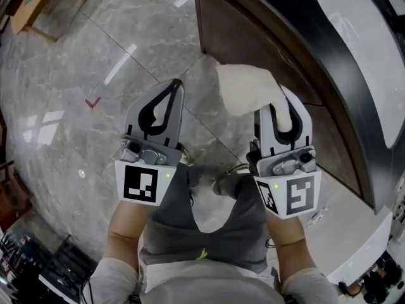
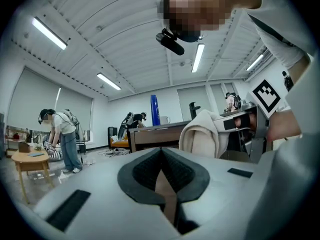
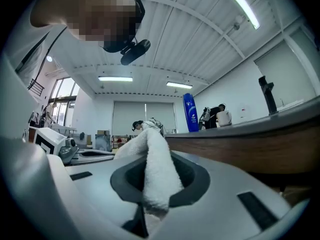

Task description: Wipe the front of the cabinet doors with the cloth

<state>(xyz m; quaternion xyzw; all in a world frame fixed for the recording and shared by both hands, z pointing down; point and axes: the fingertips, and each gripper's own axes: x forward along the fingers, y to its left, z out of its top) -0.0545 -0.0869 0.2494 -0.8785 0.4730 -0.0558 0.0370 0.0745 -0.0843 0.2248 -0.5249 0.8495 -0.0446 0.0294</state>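
A white cloth [image 1: 247, 88] hangs from my right gripper [image 1: 283, 114], which is shut on it; in the right gripper view the cloth [image 3: 156, 171] is pinched between the jaws and folds upward. The cloth's free end lies close in front of the brown curved cabinet doors [image 1: 253, 40] at upper right of the head view. My left gripper [image 1: 166, 100] is shut with nothing in it, held over the grey marble floor to the left of the cloth. In the left gripper view its jaws [image 2: 161, 151] meet at the tips, and the cloth [image 2: 202, 134] shows at right.
A dark countertop with a white inlay [image 1: 361, 43] tops the curved cabinet. A wooden table [image 1: 35, 5] stands at far left. Cables and gear [image 1: 44, 265] lie at lower left. Other people [image 2: 62, 136] stand across the room. A blue banner [image 2: 155, 110] stands behind the counter.
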